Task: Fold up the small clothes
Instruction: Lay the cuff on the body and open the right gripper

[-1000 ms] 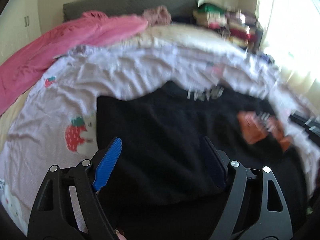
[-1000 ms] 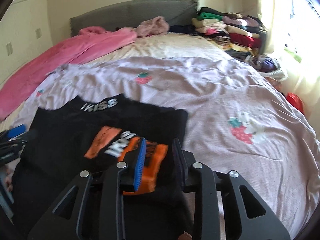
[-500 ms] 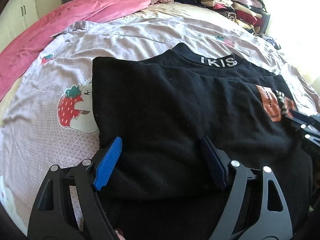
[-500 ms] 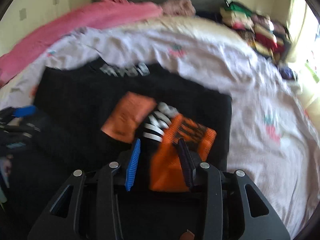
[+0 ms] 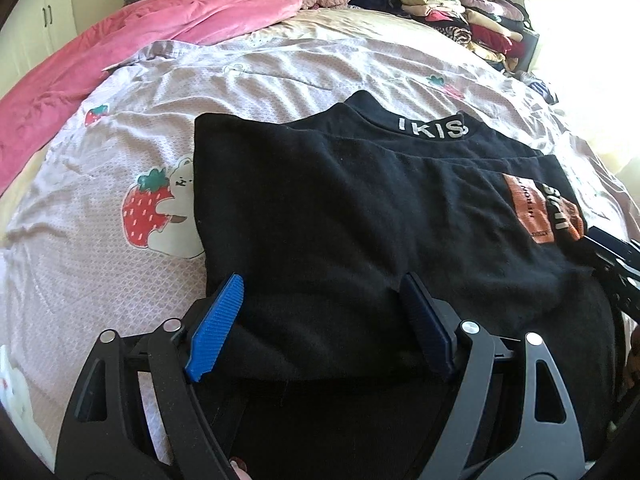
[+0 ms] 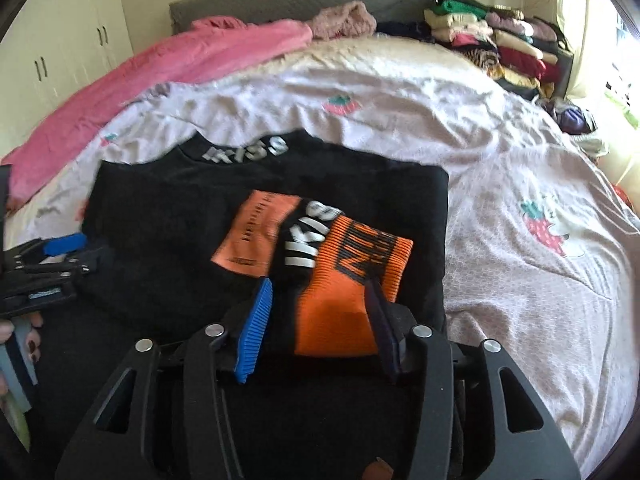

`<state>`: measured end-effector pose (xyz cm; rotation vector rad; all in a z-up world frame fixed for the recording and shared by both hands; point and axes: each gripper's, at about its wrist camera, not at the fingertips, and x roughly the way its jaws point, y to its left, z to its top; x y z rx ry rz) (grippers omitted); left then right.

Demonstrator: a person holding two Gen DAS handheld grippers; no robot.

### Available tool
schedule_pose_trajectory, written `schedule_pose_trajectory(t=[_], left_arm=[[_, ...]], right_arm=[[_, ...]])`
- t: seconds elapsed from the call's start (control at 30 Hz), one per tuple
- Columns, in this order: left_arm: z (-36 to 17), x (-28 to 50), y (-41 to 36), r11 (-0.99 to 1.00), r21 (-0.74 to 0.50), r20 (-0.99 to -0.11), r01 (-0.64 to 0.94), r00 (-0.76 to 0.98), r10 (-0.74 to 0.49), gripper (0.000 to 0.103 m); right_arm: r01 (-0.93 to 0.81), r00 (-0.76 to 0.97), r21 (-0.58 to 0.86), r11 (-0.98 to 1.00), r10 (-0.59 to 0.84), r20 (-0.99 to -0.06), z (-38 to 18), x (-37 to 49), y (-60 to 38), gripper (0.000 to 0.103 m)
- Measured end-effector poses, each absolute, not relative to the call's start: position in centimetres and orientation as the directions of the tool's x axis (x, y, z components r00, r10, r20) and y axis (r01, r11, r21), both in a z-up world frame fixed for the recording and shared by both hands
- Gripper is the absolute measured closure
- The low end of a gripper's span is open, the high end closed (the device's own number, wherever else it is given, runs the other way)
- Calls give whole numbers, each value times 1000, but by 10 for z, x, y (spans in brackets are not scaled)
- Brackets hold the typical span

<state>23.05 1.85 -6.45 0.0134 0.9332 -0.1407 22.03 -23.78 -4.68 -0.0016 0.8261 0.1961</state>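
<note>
The black top [image 5: 344, 216] lay flat on the bedspread [image 5: 280, 72], collar [image 5: 434, 128] at the far end and hem nearest the person, so its long axis ran straight away from both grippers. Both sides looked already folded in. An orange cuff [image 6: 352, 280] lay across the top's right half, beside an orange patch [image 6: 256, 236].

Measured from the top, the right gripper [image 6: 318, 324] was at the near right corner, over the cuff; the left gripper [image 5: 320, 324] was at the near left corner, over plain black cloth. Each hand was therefore nearer its own hem corner, which suits a next fold carrying the hem up toward the collar.

The right jaws were about half apart and opening; the cuff lay between them, and the pads did not appear to press on it. The left jaws stood wide, with the hem fold between them, and neither pad visibly pinched it.

Beyond the top's far end lay a pink blanket [image 5: 132, 44] to the left and a stack of folded clothes [image 5: 464, 16] to the right.
</note>
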Motion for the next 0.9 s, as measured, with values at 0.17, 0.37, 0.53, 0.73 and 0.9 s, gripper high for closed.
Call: schedule_pose_trajectory(t=[0.17,0.37,0.53,0.73,0.9], left_arm=[[-63,224,21,991,-50,-805,123,582,-112,28],[-64,223,29,989,-104,-809,104,569,-145,27],[-61,221,29,989,-106,-806,102,574,-145,27],[-54,217,34,987,-128,-797,97,583,-161,24],[-43,210,40,983,-159,-779,87,601,-180,21]], right_arm=[[-241,679,87,967,232,-696,-33,205,-221,53],[-252,587,33,967,180,-789,-60,218,-193,44],[-250,580,-18,968,135,-803,-70,221,-178,39],[-252,593,103,962,238,-769,-60,211,-192,26],[-245,609,148,958,271,-746,-50,201,-201,17]])
